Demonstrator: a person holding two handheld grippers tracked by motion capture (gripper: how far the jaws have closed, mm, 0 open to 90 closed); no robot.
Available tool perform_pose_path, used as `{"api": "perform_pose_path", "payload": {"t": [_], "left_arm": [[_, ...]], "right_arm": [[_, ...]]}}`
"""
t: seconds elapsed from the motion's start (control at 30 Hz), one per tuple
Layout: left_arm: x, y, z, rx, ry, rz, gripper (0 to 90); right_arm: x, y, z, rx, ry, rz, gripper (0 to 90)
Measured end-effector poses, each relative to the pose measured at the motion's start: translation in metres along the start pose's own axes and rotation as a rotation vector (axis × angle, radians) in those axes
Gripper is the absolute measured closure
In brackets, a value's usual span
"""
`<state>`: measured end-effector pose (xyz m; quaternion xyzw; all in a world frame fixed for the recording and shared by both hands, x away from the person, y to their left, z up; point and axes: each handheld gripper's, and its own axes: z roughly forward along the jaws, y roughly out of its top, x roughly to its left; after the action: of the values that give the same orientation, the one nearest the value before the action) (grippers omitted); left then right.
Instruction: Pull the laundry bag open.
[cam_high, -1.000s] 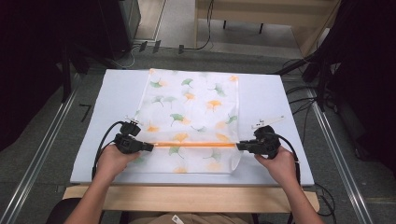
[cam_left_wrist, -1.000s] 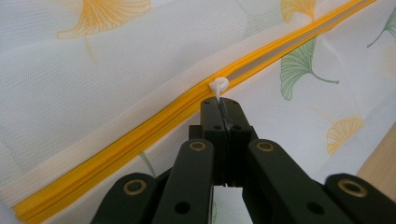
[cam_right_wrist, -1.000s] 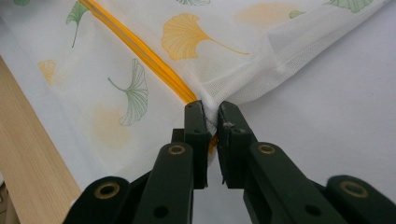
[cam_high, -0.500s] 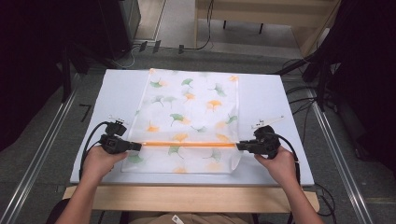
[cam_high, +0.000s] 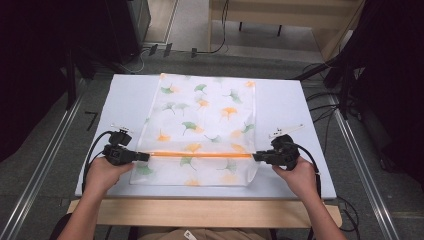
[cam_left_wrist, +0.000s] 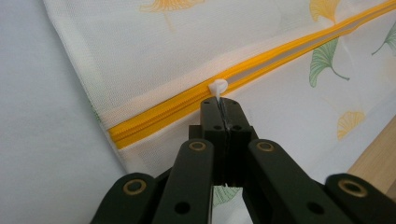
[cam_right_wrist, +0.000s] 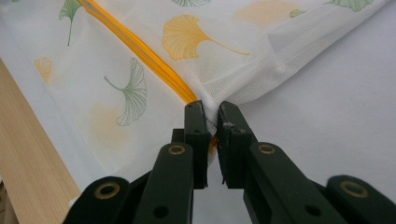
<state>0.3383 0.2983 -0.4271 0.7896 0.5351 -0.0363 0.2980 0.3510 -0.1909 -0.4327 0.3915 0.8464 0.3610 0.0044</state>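
Your white table (cam_high: 285, 105) with its wooden front edge carries a flat mesh bag (cam_high: 205, 120) printed with leaves

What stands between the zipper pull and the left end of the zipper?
Nothing visible. The left gripper is shut on the white pull, and the yellow zipper runs bare from there to the bag's left edge.

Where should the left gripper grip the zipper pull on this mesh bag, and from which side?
Grip the thin white tab of the zipper pull, coming in from the bag's left edge along the yellow zipper. The tab stands up edge-on, so the left gripper jaws shut flat across it. The right gripper pinches the opposite end.
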Motion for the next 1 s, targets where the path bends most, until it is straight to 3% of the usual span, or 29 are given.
{"api": "perform_pose_path", "payload": {"t": [0.37, 0.5, 0.63, 1.0], "left_arm": [[0.011, -0.004, -0.007, -0.005, 0.011, -0.013, 90.0], [0.019, -0.011, -0.017, -0.005, 0.053, -0.018, 90.0], [0.023, -0.014, -0.02, -0.034, 0.023, -0.035, 90.0], [0.024, -0.014, -0.02, -0.031, 0.015, -0.029, 90.0]], "right_arm": [[0.0, 0.0, 0.0, 0.002, -0.003, 0.002, 85.0], [-0.001, 0.0, 0.0, 0.004, -0.004, 0.002, 85.0], [0.0, 0.0, 0.001, 0.008, -0.006, 0.002, 85.0], [-0.001, -0.001, 0.0, 0.008, -0.005, 0.01, 85.0]]}}
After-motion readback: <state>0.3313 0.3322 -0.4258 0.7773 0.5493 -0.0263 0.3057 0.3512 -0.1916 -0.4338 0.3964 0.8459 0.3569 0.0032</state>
